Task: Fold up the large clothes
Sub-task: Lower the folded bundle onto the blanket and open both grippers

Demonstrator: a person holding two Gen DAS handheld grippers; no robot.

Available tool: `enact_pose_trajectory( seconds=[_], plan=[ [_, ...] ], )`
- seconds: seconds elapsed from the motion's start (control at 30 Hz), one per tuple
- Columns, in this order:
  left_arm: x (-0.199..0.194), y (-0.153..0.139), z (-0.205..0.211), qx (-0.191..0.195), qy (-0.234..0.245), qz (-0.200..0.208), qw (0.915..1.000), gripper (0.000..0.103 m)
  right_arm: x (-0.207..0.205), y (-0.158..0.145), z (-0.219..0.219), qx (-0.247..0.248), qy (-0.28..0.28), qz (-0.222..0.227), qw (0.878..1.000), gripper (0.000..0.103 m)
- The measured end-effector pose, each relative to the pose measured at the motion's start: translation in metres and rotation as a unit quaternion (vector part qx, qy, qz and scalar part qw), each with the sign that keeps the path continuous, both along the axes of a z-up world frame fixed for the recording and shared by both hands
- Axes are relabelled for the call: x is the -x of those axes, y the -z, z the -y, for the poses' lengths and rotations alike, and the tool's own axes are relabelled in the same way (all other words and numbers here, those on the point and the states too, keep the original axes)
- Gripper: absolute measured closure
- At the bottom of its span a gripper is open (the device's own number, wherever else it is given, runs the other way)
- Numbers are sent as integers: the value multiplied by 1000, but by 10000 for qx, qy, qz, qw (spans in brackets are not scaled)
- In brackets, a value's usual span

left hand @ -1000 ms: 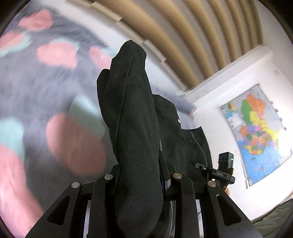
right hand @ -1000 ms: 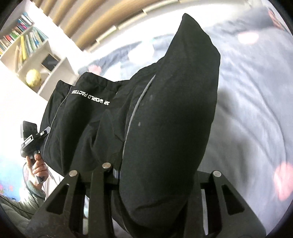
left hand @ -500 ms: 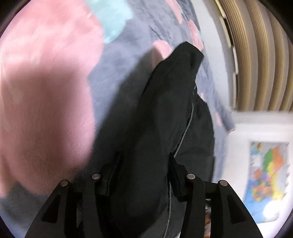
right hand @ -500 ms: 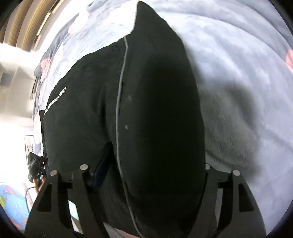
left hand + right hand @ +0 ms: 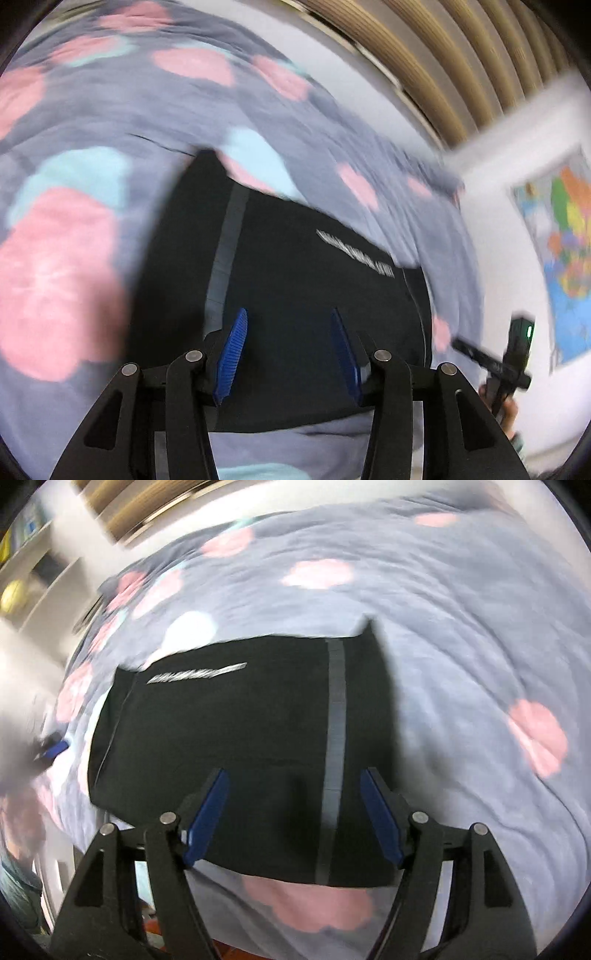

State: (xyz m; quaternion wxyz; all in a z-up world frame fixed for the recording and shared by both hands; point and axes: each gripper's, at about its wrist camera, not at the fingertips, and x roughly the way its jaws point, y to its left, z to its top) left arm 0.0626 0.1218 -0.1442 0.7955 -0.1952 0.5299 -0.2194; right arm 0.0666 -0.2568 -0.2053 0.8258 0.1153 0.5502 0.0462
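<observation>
Left wrist view: the left gripper (image 5: pixel 290 349) is being held released above the black garment (image 5: pixel 295 295), blue pads (image 5: pixel 232 354) apart and nothing pinched between them; the jaws have just been opening. The garment is being seen lying folded flat on the grey blanket (image 5: pixel 92 122) with pink and teal blotches; a grey stripe (image 5: pixel 225 243) and blurred white lettering (image 5: pixel 354 254) are being shown. The other handheld device (image 5: pixel 509 354) is being seen at right, below a wall map (image 5: pixel 565 258). Right wrist view: the right gripper (image 5: pixel 295 812) is likewise being held released, jaws just opened, over the same garment (image 5: pixel 229 738) resting on the blanket (image 5: pixel 461 627). Shelving (image 5: pixel 33 565) is being glimpsed upper left, blurred.
</observation>
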Motion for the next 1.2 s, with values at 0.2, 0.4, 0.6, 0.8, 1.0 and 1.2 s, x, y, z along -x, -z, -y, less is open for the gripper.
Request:
enact_pose_trajectory(
  seconds=[0.2, 0.4, 0.6, 0.8, 1.0, 1.2],
  plan=[
    [22, 63, 124, -2253, 1341, -102, 9650, 54, -18, 84, -47, 553, -118, -963, 9937, 35],
    [9, 95, 101, -1694, 879, -629, 9796, 53, -23, 106, -56, 850, -146, -1062, 9906, 34],
    [23, 62, 107, -1962, 1252, -344, 9719, 52, -26, 86, -43, 629, 71, -1156, 9913, 35],
    [27, -12, 81, -1884, 1199, 233, 9745, 52, -16, 23, -20, 465, 600, -735, 9944, 34],
    [7, -113, 70, -1705, 598, 912, 9793, 52, -16, -44, -17, 444, 969, -314, 9938, 34],
    [18, -188, 88, -2078, 500, 1551, 9645, 52, -8, -107, -36, 289, 846, 26, 9960, 33]
  ],
)
